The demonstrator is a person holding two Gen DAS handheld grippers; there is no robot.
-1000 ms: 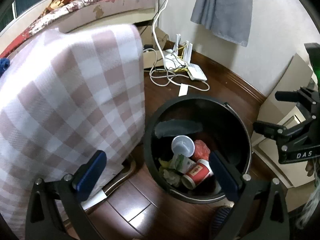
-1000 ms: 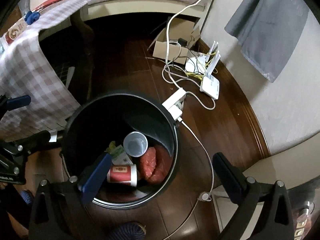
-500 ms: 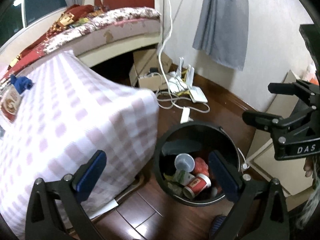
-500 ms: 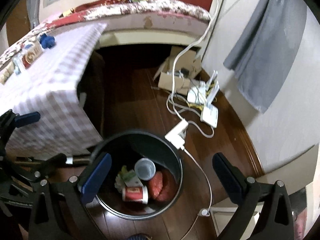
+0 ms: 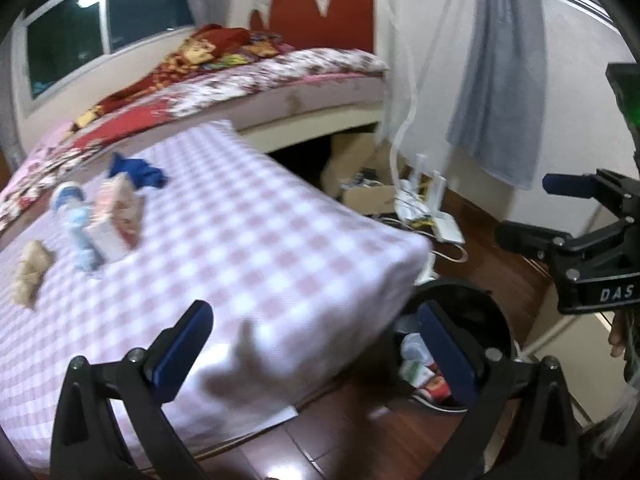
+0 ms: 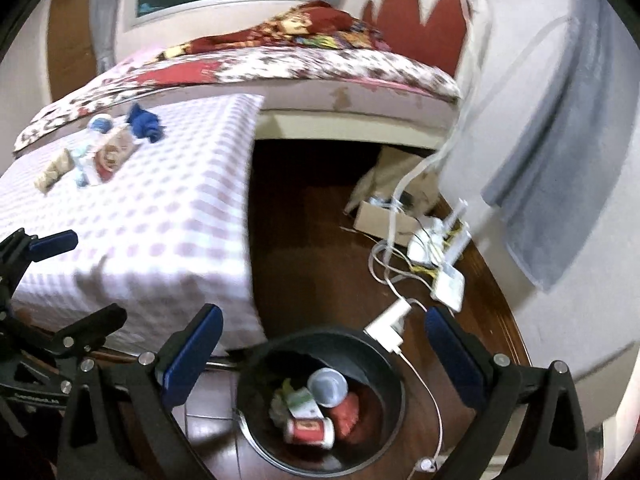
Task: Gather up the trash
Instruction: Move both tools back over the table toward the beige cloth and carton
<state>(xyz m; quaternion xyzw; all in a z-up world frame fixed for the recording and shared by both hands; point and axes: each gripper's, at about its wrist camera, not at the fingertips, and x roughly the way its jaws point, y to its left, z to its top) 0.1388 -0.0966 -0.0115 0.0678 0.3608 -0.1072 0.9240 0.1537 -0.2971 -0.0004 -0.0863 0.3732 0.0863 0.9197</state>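
A black trash bin (image 6: pixel 394 384) stands on the wood floor beside the checked table (image 5: pixel 248 248); it holds a red cup (image 6: pixel 310 431), a clear plastic cup (image 6: pixel 327 387), a green-white wrapper and red trash. On the table lie a plastic bottle (image 5: pixel 74 222), a red-white carton (image 5: pixel 118 216), a crumpled brown paper (image 5: pixel 30 272) and a blue wad (image 5: pixel 138 172). My left gripper (image 5: pixel 316 344) is open and empty above the table's near corner. My right gripper (image 6: pixel 320 352) is open and empty above the bin.
A bed (image 6: pixel 320 64) with a patterned cover lies behind the table. A cardboard box (image 6: pixel 384 220), white routers (image 6: pixel 448 280) and cables lie on the floor by the wall. A grey cloth (image 5: pixel 500 80) hangs on the wall.
Both grippers have risen and tilted up from over the bin, so the table top and bed now show. Both stay open and empty.
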